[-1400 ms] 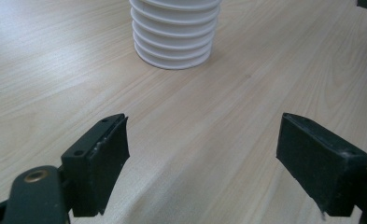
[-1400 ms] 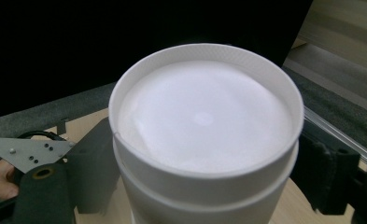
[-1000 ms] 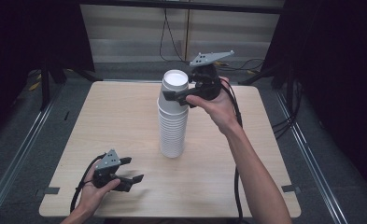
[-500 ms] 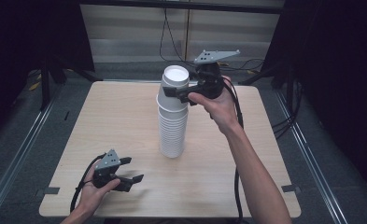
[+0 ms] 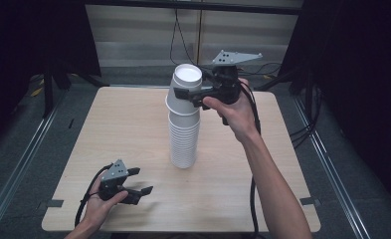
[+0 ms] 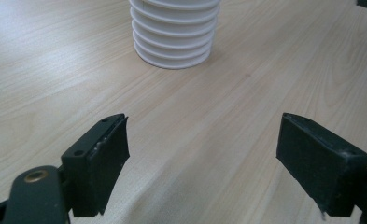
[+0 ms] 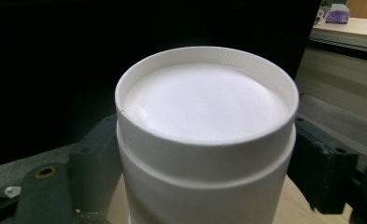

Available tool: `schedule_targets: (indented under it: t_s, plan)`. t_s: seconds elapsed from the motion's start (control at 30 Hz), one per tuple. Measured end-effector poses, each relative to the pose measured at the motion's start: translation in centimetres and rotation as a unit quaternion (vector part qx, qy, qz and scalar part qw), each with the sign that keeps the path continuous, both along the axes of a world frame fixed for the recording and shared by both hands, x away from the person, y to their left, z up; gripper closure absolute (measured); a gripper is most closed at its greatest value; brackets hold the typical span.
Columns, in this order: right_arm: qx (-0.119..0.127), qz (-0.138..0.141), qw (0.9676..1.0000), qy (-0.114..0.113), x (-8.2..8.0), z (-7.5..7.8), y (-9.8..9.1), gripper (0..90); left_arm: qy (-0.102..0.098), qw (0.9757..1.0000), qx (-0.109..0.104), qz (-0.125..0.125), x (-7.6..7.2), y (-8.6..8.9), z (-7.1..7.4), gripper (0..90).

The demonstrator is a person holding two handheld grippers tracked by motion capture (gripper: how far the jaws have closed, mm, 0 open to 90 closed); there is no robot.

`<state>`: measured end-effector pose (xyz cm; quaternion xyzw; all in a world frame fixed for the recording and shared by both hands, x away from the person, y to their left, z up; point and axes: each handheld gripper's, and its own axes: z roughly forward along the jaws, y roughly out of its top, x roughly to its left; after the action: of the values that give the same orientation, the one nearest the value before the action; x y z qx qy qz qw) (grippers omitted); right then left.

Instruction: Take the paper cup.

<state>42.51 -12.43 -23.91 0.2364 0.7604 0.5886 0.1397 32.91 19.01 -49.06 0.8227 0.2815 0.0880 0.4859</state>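
wooden table (image 5: 108, 124): right tool (image 5: 195, 88) grips top cup (image 5: 185, 89), inverted, tilted.

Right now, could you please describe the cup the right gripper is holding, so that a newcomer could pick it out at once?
On the pale wooden table stands one tall stack of white cups, upside down. The held cup is the topmost one, clamped between the jaws of the right gripper. Unlike the straight, tightly nested cups below, it sits tilted with its flat bottom facing up.

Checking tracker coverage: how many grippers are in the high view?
2. The left gripper is near the table's front-left corner, open and empty. The right gripper is raised at the top of the cup stack, shut on the top cup.
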Motion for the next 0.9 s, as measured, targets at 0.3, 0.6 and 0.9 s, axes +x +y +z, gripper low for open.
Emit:
schedule_targets:
  t_s: [0.3, 0.6, 0.9]
  plan:
    - [0.026, 0.001, 0.9995, -0.017, -0.3, 0.4, -0.4, 20.3, -0.001, 1.0000, 0.002, -0.002, 0.1, 0.0, 0.0, 16.7]
    - [0.043, -0.002, 0.9986, -0.030, -0.7, 0.9, -0.8, 20.3, 0.000, 1.0000, 0.003, 0.000, 0.1, 0.0, 0.0, 16.7]
    - [0.067, 0.007, 0.9973, -0.029, -1.0, 1.1, -1.4, 20.3, 0.000, 1.0000, 0.000, 0.000, 0.0, 0.0, 0.0, 16.7]
